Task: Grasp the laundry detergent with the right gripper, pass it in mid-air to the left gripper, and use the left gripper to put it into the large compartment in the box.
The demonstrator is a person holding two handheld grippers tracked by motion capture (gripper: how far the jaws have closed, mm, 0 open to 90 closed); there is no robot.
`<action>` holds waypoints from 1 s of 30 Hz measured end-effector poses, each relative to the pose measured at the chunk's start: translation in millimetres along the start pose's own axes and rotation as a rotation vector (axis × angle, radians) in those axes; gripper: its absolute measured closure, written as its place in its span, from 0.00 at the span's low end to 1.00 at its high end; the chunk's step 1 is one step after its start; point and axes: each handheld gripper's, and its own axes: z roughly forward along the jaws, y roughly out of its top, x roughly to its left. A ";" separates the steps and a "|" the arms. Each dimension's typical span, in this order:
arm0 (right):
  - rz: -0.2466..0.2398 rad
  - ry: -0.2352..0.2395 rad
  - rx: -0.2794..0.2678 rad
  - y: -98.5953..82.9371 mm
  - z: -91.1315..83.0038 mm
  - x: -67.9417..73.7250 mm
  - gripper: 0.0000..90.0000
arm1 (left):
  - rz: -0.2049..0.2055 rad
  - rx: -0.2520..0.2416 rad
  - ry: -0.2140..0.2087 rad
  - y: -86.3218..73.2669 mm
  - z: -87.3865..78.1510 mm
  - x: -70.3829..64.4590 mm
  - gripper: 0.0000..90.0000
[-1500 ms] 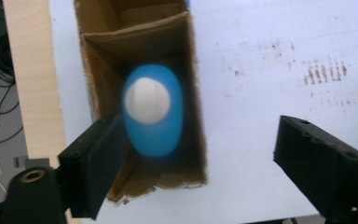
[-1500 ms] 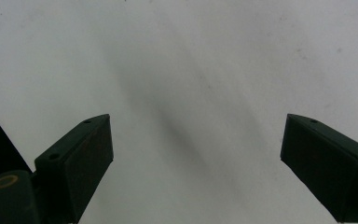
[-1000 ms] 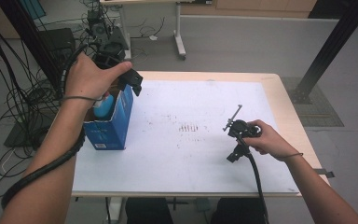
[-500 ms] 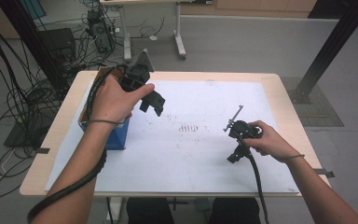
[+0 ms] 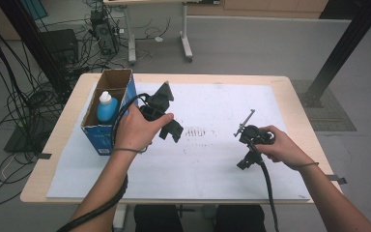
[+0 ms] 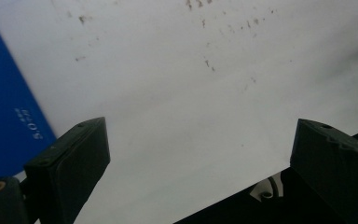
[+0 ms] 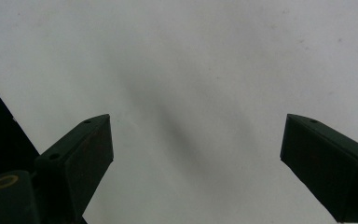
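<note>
A blue cardboard box (image 5: 100, 137) with an open top stands at the table's left. Inside it stands a blue bottle (image 5: 107, 108) with a white cap. My left gripper (image 5: 169, 126) hovers just right of the box over the white sheet (image 5: 207, 164), held by a hand. In the left gripper view my left gripper (image 6: 200, 135) is open, with bare sheet between its jaws and the box's blue side (image 6: 4, 116) at the left. My right gripper (image 5: 249, 141) rests low over the sheet at the right. In its own view my right gripper (image 7: 196, 135) is open and holds nothing.
The white sheet carries faint dark smudges (image 5: 195, 131) near its middle. The wooden table edge (image 5: 299, 101) runs close to the sheet on all sides. Cables and equipment (image 5: 29, 87) lie on the floor to the left, and a black post (image 5: 338, 53) stands at the far right.
My left gripper has come away from above the box, moving right and toward the person over the sheet. The bottle stays standing in the box. My right gripper has not moved.
</note>
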 end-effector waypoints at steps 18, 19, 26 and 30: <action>0.008 -0.004 -0.004 -3.5 -2.2 -0.3 0.10 | 0.002 0.082 0.001 -23.4 80.8 -1.8 0.07; 0.009 -0.004 -0.005 -3.5 -2.0 -0.3 0.10 | 0.002 0.087 -0.005 -24.5 83.7 -0.9 0.07; 0.013 -0.008 -0.003 -3.8 -2.6 -0.1 0.10 | -0.013 0.088 -0.011 -28.5 91.0 2.5 0.07; 0.012 -0.008 -0.002 -3.5 -2.1 0.8 0.10 | -0.011 0.092 -0.010 -28.6 91.6 2.1 0.07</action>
